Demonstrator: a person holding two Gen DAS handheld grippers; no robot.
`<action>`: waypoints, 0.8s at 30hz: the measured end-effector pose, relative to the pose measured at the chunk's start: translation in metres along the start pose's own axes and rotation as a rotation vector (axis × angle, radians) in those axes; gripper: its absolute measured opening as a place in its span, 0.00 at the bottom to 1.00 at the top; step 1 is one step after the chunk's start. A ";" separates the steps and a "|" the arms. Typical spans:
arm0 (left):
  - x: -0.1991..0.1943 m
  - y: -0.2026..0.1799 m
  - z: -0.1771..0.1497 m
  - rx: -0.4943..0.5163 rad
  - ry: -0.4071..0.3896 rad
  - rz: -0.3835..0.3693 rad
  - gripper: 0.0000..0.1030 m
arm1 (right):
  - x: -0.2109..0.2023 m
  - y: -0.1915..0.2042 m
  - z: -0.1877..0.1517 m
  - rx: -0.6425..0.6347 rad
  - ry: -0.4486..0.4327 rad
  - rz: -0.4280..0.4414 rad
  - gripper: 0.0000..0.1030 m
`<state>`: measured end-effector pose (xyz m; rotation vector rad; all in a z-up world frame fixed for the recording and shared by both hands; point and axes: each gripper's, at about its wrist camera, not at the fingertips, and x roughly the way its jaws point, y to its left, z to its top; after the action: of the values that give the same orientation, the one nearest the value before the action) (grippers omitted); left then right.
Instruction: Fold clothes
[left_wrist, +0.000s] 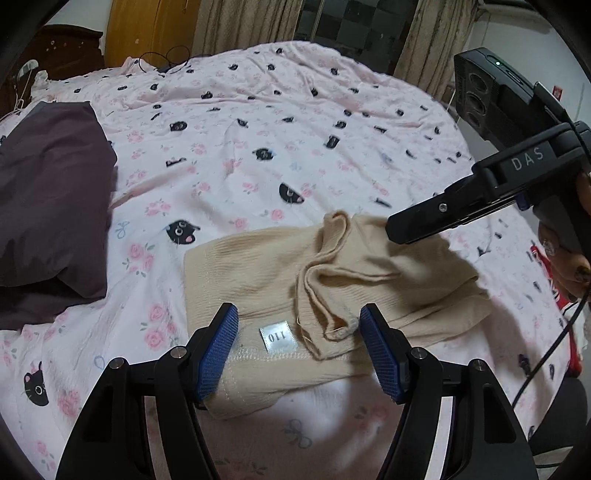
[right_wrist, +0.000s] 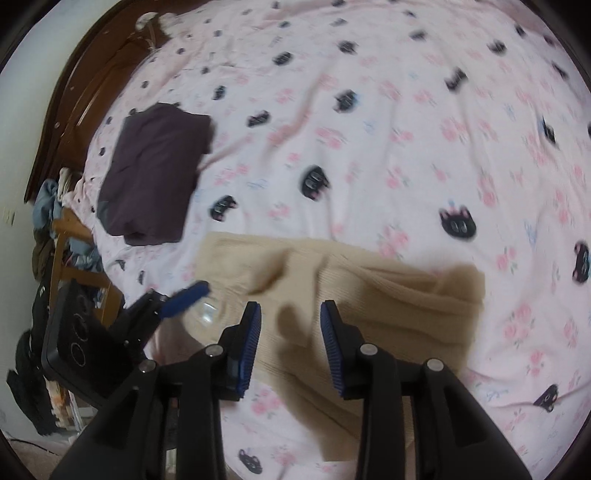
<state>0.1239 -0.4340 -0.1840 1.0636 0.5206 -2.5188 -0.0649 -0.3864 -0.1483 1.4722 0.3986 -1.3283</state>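
A beige ribbed garment (left_wrist: 388, 269) lies partly folded on the pink cat-print bedsheet (left_wrist: 258, 129), with a loose fold bunched across its middle. My left gripper (left_wrist: 299, 314) hovers open over its near hem, blue pads either side of a silver size label (left_wrist: 277, 338). My right gripper (right_wrist: 290, 310) stands open above the same beige garment (right_wrist: 388, 291), nothing between its pads. In the left wrist view the right gripper (left_wrist: 399, 230) hangs over the garment's far right part. In the right wrist view the left gripper (right_wrist: 184, 295) shows at the garment's left edge.
A folded dark purple garment (left_wrist: 51, 206) lies to the left on the bed, also visible as the purple garment (right_wrist: 155, 173). A brown headboard (right_wrist: 74, 107) and a chair piled with clothes (right_wrist: 62, 229) stand beside the bed. Red fabric (left_wrist: 554, 284) and a black cable (left_wrist: 546, 354) are at the right edge.
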 end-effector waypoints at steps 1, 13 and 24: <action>0.001 -0.001 -0.001 0.007 0.003 0.009 0.62 | 0.003 -0.004 -0.001 0.014 0.005 0.010 0.34; 0.010 0.002 -0.005 -0.002 0.039 0.018 0.62 | 0.031 0.001 0.004 0.034 0.046 0.070 0.34; 0.010 0.004 -0.005 -0.007 0.039 0.008 0.62 | 0.040 0.025 0.029 0.006 0.050 0.084 0.35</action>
<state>0.1219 -0.4367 -0.1953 1.1121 0.5339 -2.4917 -0.0463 -0.4356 -0.1658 1.5139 0.3616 -1.2290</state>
